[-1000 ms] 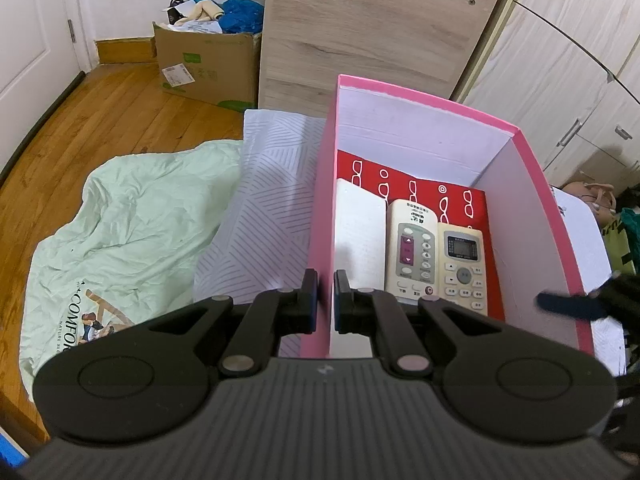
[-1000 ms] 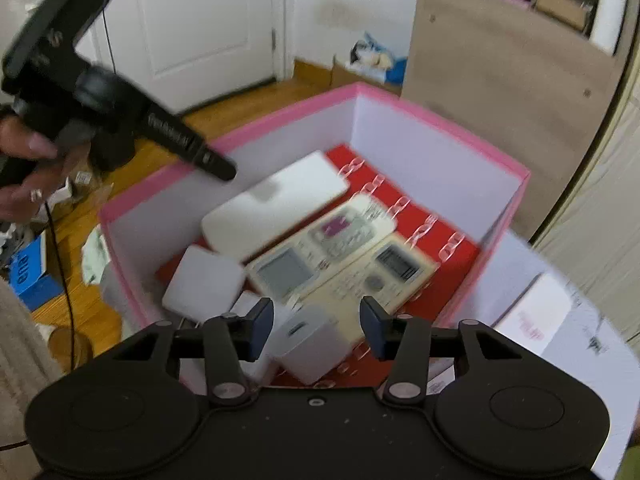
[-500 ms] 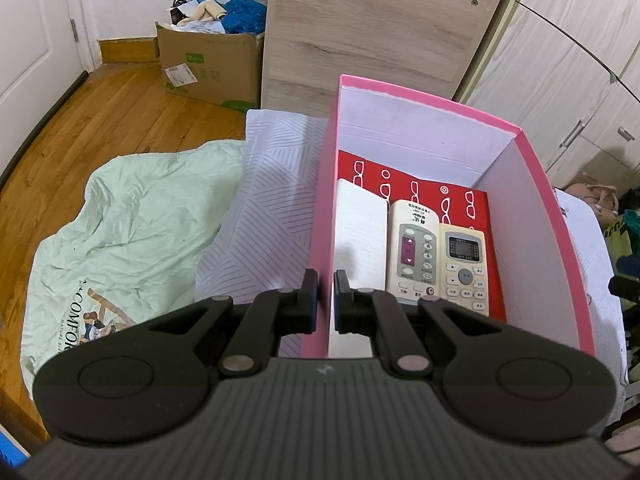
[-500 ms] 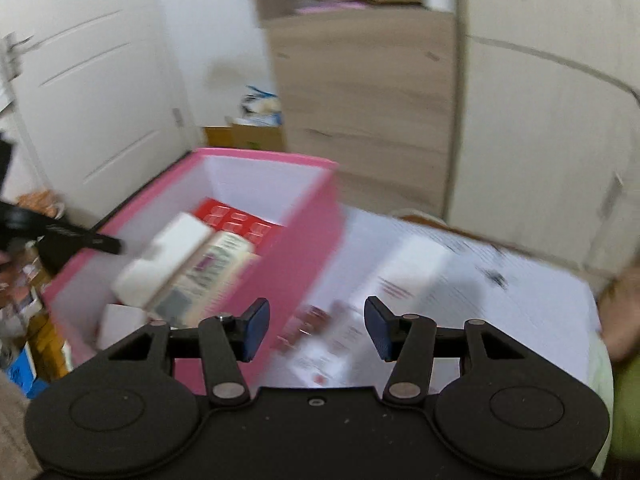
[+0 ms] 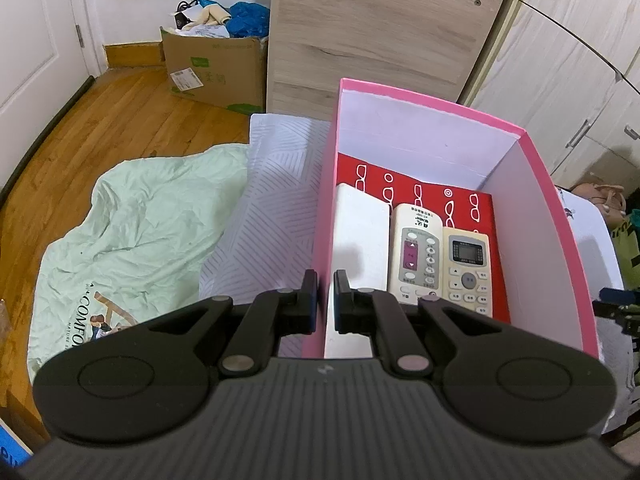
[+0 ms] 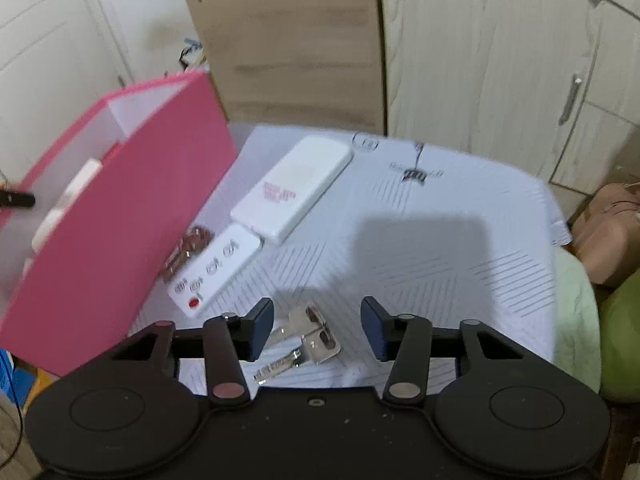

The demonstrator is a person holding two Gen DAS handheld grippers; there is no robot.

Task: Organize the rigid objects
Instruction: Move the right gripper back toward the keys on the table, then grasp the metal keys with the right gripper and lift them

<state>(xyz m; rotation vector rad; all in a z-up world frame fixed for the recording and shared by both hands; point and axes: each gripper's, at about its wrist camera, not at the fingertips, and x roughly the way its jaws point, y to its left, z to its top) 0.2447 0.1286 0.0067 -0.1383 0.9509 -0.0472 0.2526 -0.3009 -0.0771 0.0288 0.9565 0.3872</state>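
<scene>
On a white patterned cloth [image 5: 264, 216], left-wrist view: the left gripper [image 5: 325, 300] pinches the near wall of the pink box [image 5: 552, 216], fingers closed on it. Inside, at twelve to one o'clock of the fingers, lie a white slab [image 5: 360, 232] and two remotes [image 5: 440, 256] side by side, already stowed.

Right-wrist view: the right gripper [image 6: 318, 330] hangs open and empty over a pair of keys [image 6: 308, 340] between its fingers. At eleven o'clock, outside the box [image 6: 132, 216], wait a small white remote [image 6: 218, 268], a brownish item [image 6: 188, 246] too blurred to identify, and a white case [image 6: 296, 188]. Judged from this, the sorting is roughly half done, with four items left.
</scene>
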